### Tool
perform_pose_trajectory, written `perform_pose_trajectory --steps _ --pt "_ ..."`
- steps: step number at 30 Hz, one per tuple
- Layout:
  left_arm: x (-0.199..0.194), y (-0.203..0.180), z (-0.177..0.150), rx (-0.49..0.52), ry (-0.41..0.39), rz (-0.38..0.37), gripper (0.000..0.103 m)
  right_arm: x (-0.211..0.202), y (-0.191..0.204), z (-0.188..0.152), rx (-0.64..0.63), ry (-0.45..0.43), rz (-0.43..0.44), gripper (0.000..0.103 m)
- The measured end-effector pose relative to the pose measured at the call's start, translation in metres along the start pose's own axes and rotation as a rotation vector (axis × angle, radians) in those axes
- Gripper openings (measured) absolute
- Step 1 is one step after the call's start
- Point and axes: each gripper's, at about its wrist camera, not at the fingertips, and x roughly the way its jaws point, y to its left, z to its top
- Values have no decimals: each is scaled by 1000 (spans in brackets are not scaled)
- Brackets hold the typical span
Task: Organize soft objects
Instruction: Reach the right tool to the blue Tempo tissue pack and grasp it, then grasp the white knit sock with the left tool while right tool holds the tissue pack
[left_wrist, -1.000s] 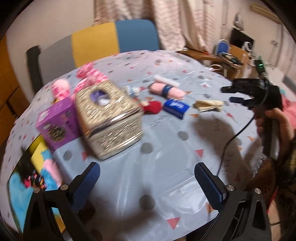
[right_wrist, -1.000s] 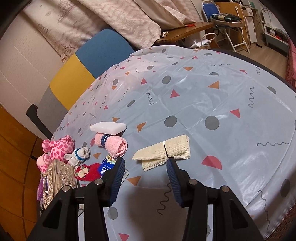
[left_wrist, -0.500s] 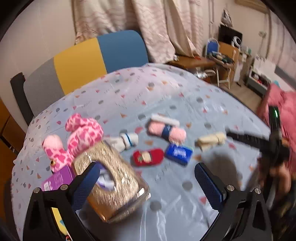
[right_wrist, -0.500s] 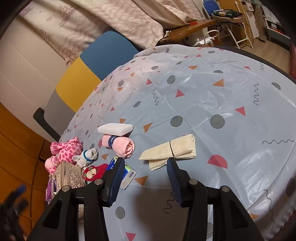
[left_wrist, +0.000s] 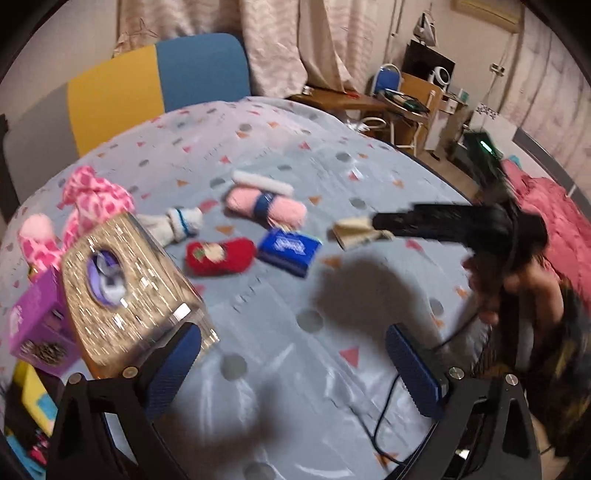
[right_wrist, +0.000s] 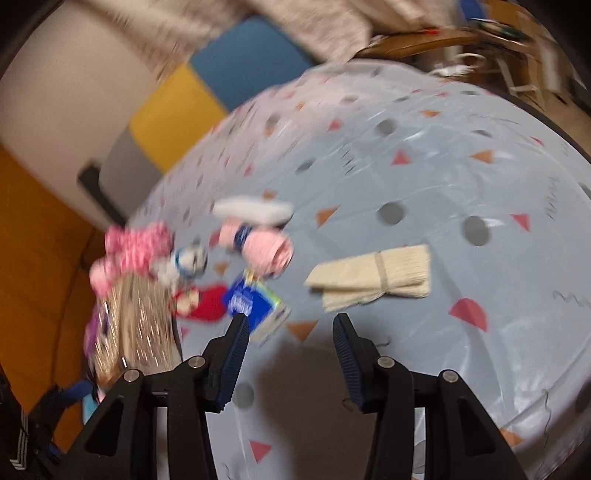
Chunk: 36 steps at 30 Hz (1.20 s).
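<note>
Table (left_wrist: 280, 306), round, under a pale blue plastic cover printed with dots and triangles; soft items lie clustered at centre-left of the left wrist view, apparently awaiting sorting. Contents: pink spotted plush toy (left_wrist: 92, 195); white sock with blue band (left_wrist: 177, 223); pink rolled towel (left_wrist: 266, 206) bound by a blue band, with a white oblong pack (left_wrist: 262, 181) just behind it; red slipper-like sock (left_wrist: 219, 256); blue tissue packet (left_wrist: 290, 251), white lettering too blurred to read; folded beige cloth (right_wrist: 373, 275), tied at the middle, set apart at centre-right of the right wrist view. Glittery gold tissue box (left_wrist: 129, 284) and purple carton (left_wrist: 40, 328) stand at left. Left gripper (left_wrist: 295, 365): spread wide, holding nothing, lower frame. Right gripper (right_wrist: 288, 354): spread, empty, hovering just short of the beige cloth, probably the first pick.
</note>
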Motion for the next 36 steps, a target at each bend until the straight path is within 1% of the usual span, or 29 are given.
perform_pose_trajectory --steps 1,2,4,5,7,8,11,13,14,15,17,18,20,23,24,27,28,30,32,33,34,35,36 --pt "1 -3 -6 3 4 -7 100 5 7 2 -38 26 -3 48" --pt "2 -6 -11 3 8 -21 100 13 21 6 -110 65 -2 48" --pt "7 -9 -23 -2 31 -62 100 26 43 12 -228 98 -3 48" --pt "10 -9 -28 -6 37 -65 100 38 57 16 -302 120 -18 59" --pt "15 -6 -39 -42 60 -83 100 60 72 21 -393 170 -44 77" --pt "15 -4 -43 -59 66 -90 100 77 80 24 -442 206 -67 77" --pt "13 4 -52 -112 75 -109 100 111 94 26 -548 252 -153 77" --pt "6 6 -57 -125 63 -109 100 132 97 22 -586 316 -172 77" --pt "3 7 -58 -124 60 -112 100 138 96 21 -596 318 -196 67" --pt "-1 7 -59 -121 51 -112 100 140 95 19 -599 307 -209 52" --pt "-8 8 -56 -111 36 -96 94 135 90 16 -582 289 -194 53" --pt "-12 9 -53 -104 29 -92 86 129 88 14 -580 289 -188 53" --pt "-21 13 -41 -93 17 -85 85 118 85 5 -603 295 -173 53" --pt "-32 21 -15 -44 -17 -35 85 113 75 -6 -602 338 -187 53" --pt "-35 23 -1 -24 -28 -15 84 112 71 -6 -597 338 -194 53" --pt "-39 31 40 21 -68 74 86 109 61 -1 -554 335 -196 53" --pt "-37 34 51 25 -78 79 86 109 58 1 -546 341 -195 53" --pt "-26 43 76 31 -77 127 86 109 55 3 -537 345 -188 53" --pt "-3 49 100 71 -25 185 85 107 54 6 -530 348 -187 54" --pt "11 55 113 82 6 201 79 107 53 7 -529 349 -186 54" --pt "26 60 123 87 52 197 74 107 52 8 -528 350 -185 54" --pt "36 62 129 87 81 196 73 108 51 9 -530 350 -185 54" --pt "52 67 138 89 127 204 73 108 51 11 -531 351 -185 54"
